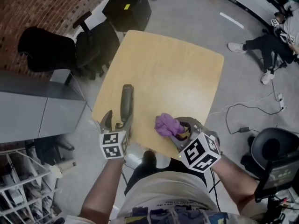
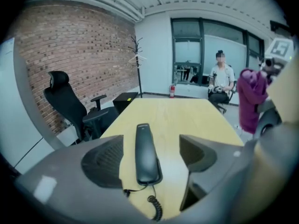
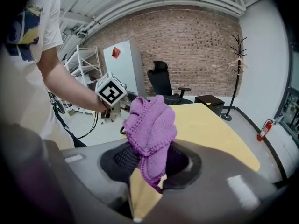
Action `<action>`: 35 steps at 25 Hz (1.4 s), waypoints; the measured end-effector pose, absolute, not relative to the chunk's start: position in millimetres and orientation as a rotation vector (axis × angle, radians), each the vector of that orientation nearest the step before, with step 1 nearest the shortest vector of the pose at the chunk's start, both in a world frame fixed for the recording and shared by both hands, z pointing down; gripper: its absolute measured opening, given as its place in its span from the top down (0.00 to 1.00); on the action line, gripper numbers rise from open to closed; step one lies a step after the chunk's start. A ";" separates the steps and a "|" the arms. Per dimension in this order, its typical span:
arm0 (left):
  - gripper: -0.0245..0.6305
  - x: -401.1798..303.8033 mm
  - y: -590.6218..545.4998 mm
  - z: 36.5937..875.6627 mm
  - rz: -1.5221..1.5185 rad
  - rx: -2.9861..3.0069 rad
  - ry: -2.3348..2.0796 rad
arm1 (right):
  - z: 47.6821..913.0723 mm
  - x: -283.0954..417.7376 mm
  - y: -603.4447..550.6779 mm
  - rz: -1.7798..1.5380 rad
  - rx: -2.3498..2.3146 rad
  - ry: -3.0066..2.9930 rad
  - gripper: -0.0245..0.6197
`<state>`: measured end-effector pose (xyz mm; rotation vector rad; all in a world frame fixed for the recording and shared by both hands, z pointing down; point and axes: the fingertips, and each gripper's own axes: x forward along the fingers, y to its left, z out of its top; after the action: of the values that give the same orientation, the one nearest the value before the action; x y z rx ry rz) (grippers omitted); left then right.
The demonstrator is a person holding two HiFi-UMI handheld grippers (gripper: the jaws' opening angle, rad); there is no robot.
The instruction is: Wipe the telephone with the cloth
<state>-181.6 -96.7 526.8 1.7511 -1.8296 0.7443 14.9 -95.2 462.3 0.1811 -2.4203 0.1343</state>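
Nearest me, my right gripper [image 1: 180,130] has its jaws clamped on the cloth [image 1: 166,124], a bunched purple knit with a looped edge that hangs in a soft wad over the table's near edge. My left gripper [image 1: 117,120] has its jaws spread wide with nothing gripped. The telephone handset [image 1: 126,101], dark, smooth and slim, lies flat on the table [image 1: 173,69] in line between them, its pads clear of it and its coiled cord [image 2: 156,208] trailing toward me. The tabletop is pale wood with rounded corners. A black office chair [image 1: 56,50] stands beside a brick wall [image 1: 42,3] on the left.
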 end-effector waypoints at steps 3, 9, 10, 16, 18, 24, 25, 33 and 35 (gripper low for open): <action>0.40 -173.4 -77.8 490.5 0.599 1.860 -1.794 | 464.6 -6.2 -88.5 0.121 0.153 -2.425 0.77; 0.75 -138.4 -39.0 438.2 0.509 2.118 -1.689 | 459.3 -24.8 -70.7 0.081 0.118 -2.426 0.77; 0.87 -132.7 -31.5 432.2 0.502 2.169 -1.671 | 458.6 -26.5 -63.6 0.065 0.128 -2.421 0.77; 0.96 -111.6 18.4 420.8 0.359 2.277 -1.433 | 445.1 -51.9 -18.0 0.009 0.164 -2.407 0.77; 0.96 -104.4 39.3 420.2 0.341 2.296 -1.346 | 438.0 -60.2 -2.3 0.001 0.167 -2.412 0.77; 0.96 -95.5 115.5 411.0 0.279 2.418 -1.123 | 422.1 -71.0 73.6 -0.009 0.236 -2.399 0.77; 0.96 -100.9 122.8 410.1 0.269 2.427 -1.106 | 419.7 -74.9 83.6 -0.011 0.250 -2.398 0.77; 0.96 -124.4 166.3 397.1 0.168 2.440 -1.112 | 410.1 -84.5 147.9 -0.024 0.300 -2.370 0.77; 0.96 -124.1 182.2 394.2 0.165 2.449 -1.125 | 408.8 -82.1 162.4 -0.050 0.295 -2.368 0.77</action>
<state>-124.1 182.2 394.2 2.4487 -1.1248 0.1654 -82.1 162.4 408.8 0.2949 -2.3680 -0.0498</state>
